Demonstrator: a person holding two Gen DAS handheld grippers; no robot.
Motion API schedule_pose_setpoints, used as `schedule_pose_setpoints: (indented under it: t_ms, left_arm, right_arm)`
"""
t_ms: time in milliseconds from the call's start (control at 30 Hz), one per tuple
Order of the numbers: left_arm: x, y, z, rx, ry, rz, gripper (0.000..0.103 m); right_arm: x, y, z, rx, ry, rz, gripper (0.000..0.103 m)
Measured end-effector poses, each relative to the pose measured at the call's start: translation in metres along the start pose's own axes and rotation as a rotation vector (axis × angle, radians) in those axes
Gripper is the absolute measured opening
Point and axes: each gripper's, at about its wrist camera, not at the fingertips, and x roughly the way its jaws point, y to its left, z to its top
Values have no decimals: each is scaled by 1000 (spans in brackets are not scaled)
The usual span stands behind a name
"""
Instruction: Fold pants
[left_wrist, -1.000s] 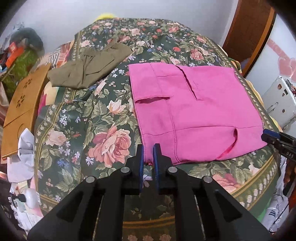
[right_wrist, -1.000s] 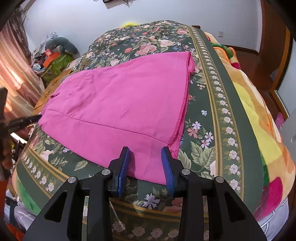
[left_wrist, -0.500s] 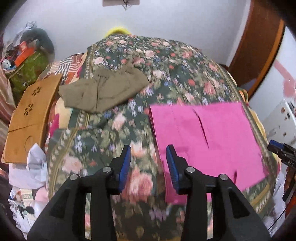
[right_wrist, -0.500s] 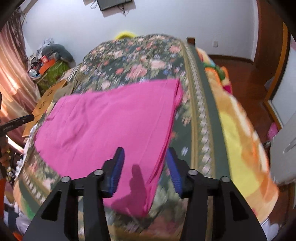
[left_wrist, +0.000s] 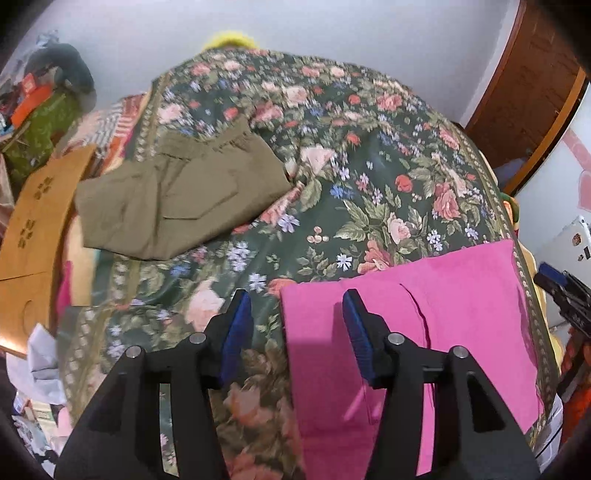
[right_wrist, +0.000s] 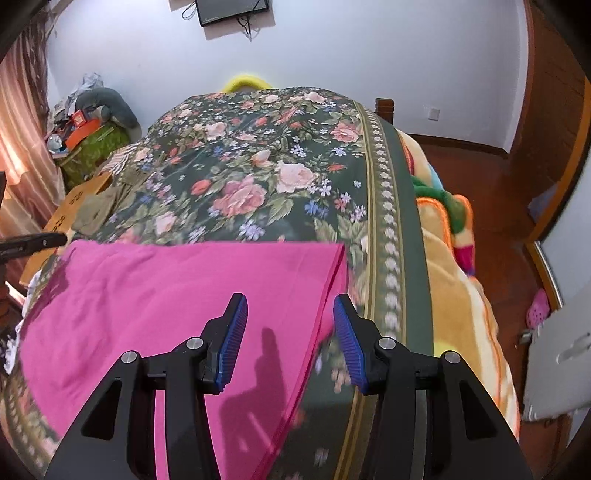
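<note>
The olive pants (left_wrist: 177, 199) by the bed's (left_wrist: 369, 155) left edge look loosely folded, so a careless grab could undo them. The left gripper (left_wrist: 295, 325), jaws open and empty, hovers over the pink pants' (left_wrist: 443, 295) left edge at the bed's near edge. The right gripper (right_wrist: 288, 332), equally open, straddles their right edge.

Both the left claw (left_wrist: 297, 332) and right claw (right_wrist: 290, 339) are showing matte black frames, silver screws and ribbed blue pads (right_wrist: 232, 341).

Two pants, pink pants (left_wrist: 436, 314) and olive pants (left_wrist: 177, 199), and two tools.
</note>
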Motion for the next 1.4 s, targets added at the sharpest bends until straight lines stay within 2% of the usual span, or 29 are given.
schedule_pose_setpoints:
  t_ms: [100, 167, 267, 300, 333, 400, 467, 500, 633, 700, 767, 833, 933, 1000, 1067, 1167, 1300, 1367, 1400]
  left_arm:
    - [17, 2, -2, -16, 43, -55, 52]
    - [27, 5, -6, -41, 73, -151, 52]
    - [33, 3, -10, -36, 77, -168, 52]
    - [32, 1, -10, -23, 73, -164, 48]
    - [30, -1, -11, -12, 67, -165, 36]
    - [29, -5, -12, 12, 68, -183, 19]
    - [27, -10, -13, 41, 48, -157, 17]
    - [26, -12, -14, 58, 35, -140, 15]
    - [23, -12, -20, 60, 0, -56, 14]
    - [26, -12, -26, 55, -6, -37, 15]
    - [24, -13, -29, 75, -16, -8, 17]
    - [22, -16, -29, 101, -8, 27, 23]
    - [7, -16, -26, 136, -15, 74, 27]
    - [-10, -18, -26, 167, -48, 110, 27]
    - [-30, -20, -25, 192, -85, 95, 27]
    - [-54, -29, -26, 205, -118, 50, 29]
    - [-66, -52, -34, 247, -147, 27, 42]
    - [-62, -65, -42, 263, -134, 18, 43]
    - [-58, -71, -48, 267, -118, 2, 43]
  right_arm:
    - [20, -10, 9, 3, 8, 8, 45]
    - [32, -16, 13, 13, 24, 2, 45]
    - [51, -25, 14, 53, 53, 39, 45]
    - [55, -26, 13, 65, 53, 60, 45]
    - [58, -26, 11, 69, 48, 78, 45]
    - [62, -21, 10, 48, 44, 88, 37]
    - [63, -15, 10, 13, 44, 88, 15]
    - [61, -11, 11, -9, 32, 65, 8]
    - [65, -5, 13, -71, 39, 3, 6]
    - [70, -5, 15, -93, 50, -26, 6]
    - [73, -2, 17, -121, 67, -46, 6]
    - [71, 1, 21, -144, 97, -67, 6]
    - [59, 4, 28, -148, 113, -104, 14]
    - [40, 9, 29, -153, 82, -120, 24]
    - [16, 18, 30, -166, 27, -99, 45]
    - [-11, 37, 26, -191, -19, -56, 48]
    - [-32, 67, 14, -220, -25, 15, 49]
    - [-38, 79, 0, -219, -21, 36, 63]
    - [-39, 84, -7, -215, -16, 51, 66]
